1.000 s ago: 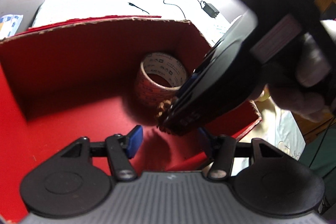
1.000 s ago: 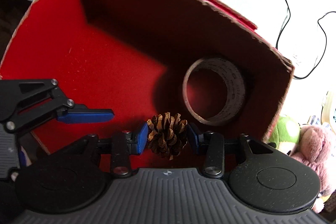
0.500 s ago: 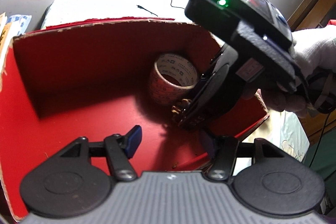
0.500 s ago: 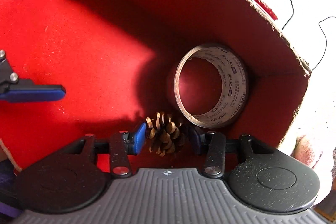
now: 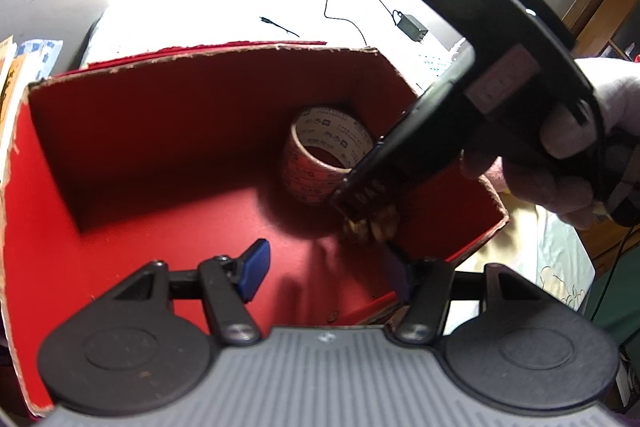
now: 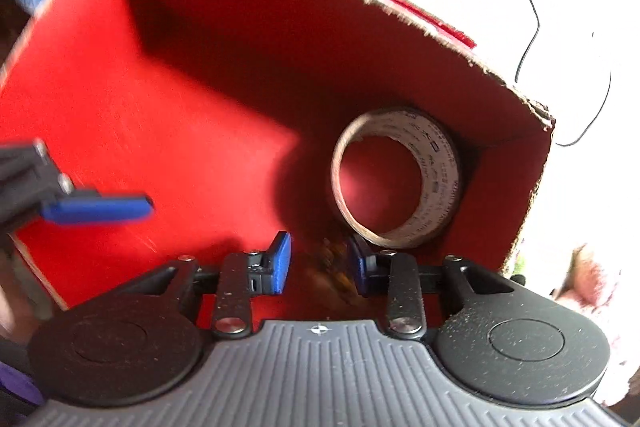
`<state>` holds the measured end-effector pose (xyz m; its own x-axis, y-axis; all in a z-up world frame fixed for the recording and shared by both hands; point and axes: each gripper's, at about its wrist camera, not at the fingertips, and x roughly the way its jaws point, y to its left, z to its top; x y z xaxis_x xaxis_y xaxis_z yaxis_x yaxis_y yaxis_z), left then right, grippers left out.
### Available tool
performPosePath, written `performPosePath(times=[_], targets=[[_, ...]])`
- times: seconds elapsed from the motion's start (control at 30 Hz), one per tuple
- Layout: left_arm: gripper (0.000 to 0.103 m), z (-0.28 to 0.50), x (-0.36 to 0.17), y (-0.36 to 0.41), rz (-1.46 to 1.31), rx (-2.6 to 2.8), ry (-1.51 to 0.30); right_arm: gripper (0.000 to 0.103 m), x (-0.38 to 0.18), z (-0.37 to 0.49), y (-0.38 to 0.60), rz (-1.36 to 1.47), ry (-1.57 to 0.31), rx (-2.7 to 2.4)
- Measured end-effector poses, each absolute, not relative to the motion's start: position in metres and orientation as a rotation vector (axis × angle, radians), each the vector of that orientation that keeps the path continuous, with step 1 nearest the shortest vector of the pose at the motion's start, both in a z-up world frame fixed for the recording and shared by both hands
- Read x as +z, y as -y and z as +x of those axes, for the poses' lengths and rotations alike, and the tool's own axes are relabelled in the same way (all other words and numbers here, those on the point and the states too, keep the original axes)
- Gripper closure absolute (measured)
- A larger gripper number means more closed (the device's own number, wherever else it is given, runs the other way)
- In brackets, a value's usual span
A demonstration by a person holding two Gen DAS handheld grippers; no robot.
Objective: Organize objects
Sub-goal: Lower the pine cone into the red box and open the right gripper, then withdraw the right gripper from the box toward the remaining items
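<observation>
A red cardboard box (image 5: 168, 131) (image 6: 132, 115) lies open in front of both cameras. A roll of printed tape (image 5: 304, 171) (image 6: 436, 163) stands on edge in its far right corner. My right gripper (image 6: 320, 263) (image 5: 356, 199) reaches into the box just in front of the roll, its blue pads apart. A brown pine cone (image 6: 334, 259) (image 5: 372, 227) shows as a blur just past those pads, below the fingertips and clear of the left pad. My left gripper (image 5: 324, 273) hovers open and empty over the box floor; one of its blue fingers (image 6: 96, 209) shows at the left.
A white-gloved hand (image 5: 560, 155) holds the right gripper. A black cable with an adapter (image 5: 410, 27) (image 6: 528, 27) lies on the bright white surface behind the box. A plush toy (image 6: 592, 267) sits right of the box and papers (image 5: 24, 59) lie to its left.
The right gripper went down into the box with the pine cone, then rose slightly. The cone now sits lower than the fingertips and is blurred. The left gripper has barely moved.
</observation>
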<state>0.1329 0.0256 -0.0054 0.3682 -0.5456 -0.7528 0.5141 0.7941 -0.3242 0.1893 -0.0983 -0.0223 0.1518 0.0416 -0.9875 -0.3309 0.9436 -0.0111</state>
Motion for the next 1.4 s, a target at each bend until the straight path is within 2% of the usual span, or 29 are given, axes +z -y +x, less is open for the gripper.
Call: performPosePath(times=[0.1, 0.33, 0.9, 1.4], targets=[[0.04, 0.129, -0.001, -0.025, -0.023, -0.676, -0.968, 0.075, -0.028, 0.185, 0.096, -0.275, -1.399, 0.263], [0.038, 0.129, 0.001, -0.022, -0.014, -0.636, -0.976, 0.073, -0.008, 0.165, 0.105, -0.197, -1.305, 0.27], [0.038, 0.122, 0.017, 0.004, 0.157, -0.458, -0.965, 0.073, 0.038, 0.101, 0.169, 0.156, -1.025, 0.142], [0.033, 0.073, 0.043, 0.026, 0.181, -0.159, -0.932, 0.068, 0.049, 0.075, 0.181, 0.203, -0.845, 0.263]])
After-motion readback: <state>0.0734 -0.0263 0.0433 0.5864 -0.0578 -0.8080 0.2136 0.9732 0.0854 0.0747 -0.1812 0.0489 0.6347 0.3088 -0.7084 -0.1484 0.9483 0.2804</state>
